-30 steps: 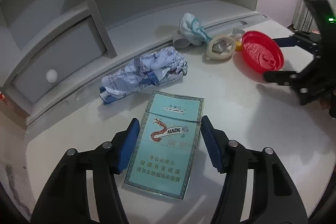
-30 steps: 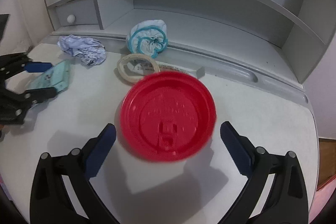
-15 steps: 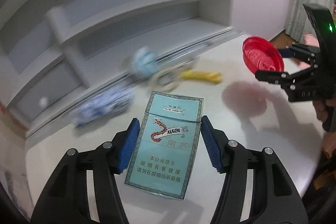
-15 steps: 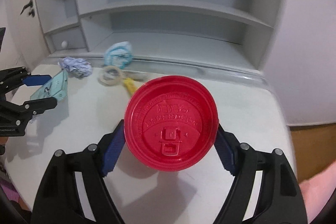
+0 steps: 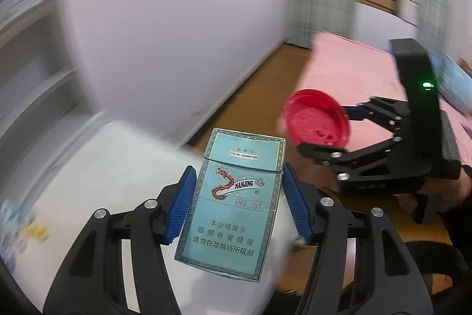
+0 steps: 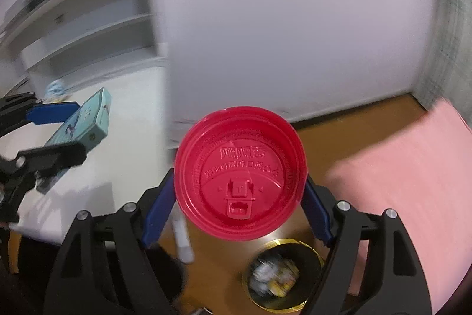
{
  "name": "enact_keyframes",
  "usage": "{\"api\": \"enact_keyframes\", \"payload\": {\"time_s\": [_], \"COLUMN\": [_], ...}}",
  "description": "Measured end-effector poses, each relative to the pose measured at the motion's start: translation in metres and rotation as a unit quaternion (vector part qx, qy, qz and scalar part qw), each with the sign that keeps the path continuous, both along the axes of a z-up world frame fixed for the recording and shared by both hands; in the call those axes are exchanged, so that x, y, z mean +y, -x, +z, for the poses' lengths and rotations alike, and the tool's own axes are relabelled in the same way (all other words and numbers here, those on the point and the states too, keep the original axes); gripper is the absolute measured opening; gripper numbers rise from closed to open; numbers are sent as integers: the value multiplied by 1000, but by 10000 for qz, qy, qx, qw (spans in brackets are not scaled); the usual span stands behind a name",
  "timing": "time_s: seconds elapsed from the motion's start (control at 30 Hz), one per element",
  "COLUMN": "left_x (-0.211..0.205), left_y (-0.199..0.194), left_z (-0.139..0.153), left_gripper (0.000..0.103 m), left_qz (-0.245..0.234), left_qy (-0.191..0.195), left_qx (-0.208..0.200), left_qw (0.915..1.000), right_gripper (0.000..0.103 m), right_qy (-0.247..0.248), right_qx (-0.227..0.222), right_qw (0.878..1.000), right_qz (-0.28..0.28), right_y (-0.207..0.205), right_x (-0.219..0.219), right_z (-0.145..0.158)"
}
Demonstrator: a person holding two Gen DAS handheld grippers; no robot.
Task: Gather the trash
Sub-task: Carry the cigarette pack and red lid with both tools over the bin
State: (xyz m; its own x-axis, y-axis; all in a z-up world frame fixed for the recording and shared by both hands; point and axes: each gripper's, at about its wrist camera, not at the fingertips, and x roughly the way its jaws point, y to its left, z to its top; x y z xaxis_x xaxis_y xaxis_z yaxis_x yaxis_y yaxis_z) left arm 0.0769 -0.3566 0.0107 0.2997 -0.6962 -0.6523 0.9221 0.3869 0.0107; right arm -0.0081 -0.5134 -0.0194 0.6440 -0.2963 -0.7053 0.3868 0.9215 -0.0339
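My left gripper (image 5: 237, 202) is shut on a light-blue cigarette pack (image 5: 233, 205) and holds it in the air over the edge of the white desk (image 5: 97, 173). A red plastic cup lid (image 6: 240, 179) is clamped between the blue pads of my right gripper (image 6: 239, 208), above the wooden floor. The same lid (image 5: 317, 118) and right gripper (image 5: 333, 129) show at the right in the left wrist view; the pack (image 6: 81, 135) and left gripper (image 6: 59, 132) appear at the left in the right wrist view. Below the lid stands a gold-rimmed trash bin (image 6: 280, 273) with rubbish inside.
A pink bed (image 6: 413, 182) lies to the right, a pale wall (image 6: 280, 19) ahead. Grey shelves (image 6: 82, 28) rise behind the desk at the left. Blurred scraps (image 5: 32, 229) lie on the desk at the far left. A white object (image 6: 183, 235) sits on the floor near the bin.
Both grippers swung right, off the desk toward the floor and bed, carrying pack and lid. The right gripper's jaws closed on the lid a second ago and lifted it.
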Motion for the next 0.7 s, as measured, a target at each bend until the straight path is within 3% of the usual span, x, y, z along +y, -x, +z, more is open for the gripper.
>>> {"api": "enact_keyframes", "payload": {"time_s": [0.2,0.33,0.6,0.7], "left_x": [-88,-128,-172,-182], "left_y": [74,103,80,82], "left_z": [-32,-84,-215,-261], "left_gripper": [58,58,58,58], "left_qz": [-1046,-1371,-1162,-895], "left_qy": [-27,-316,-1048,-1366], "left_qx": [115,162,938,997], "left_qw": [9944,9899,9832,9815], "right_gripper": [76,76,76,76], "right_qy": [-227,-498,-1255,-1473], "right_qx": [167,380,786,978], "right_qw": [9950,9874,9707,9659], "right_qz": [-955,-1454,-1890,-1890], "right_y": [90,129,149,142], "right_x": [-68,-98,-137,-143], "right_z": [-38,-84,-186,-225]}}
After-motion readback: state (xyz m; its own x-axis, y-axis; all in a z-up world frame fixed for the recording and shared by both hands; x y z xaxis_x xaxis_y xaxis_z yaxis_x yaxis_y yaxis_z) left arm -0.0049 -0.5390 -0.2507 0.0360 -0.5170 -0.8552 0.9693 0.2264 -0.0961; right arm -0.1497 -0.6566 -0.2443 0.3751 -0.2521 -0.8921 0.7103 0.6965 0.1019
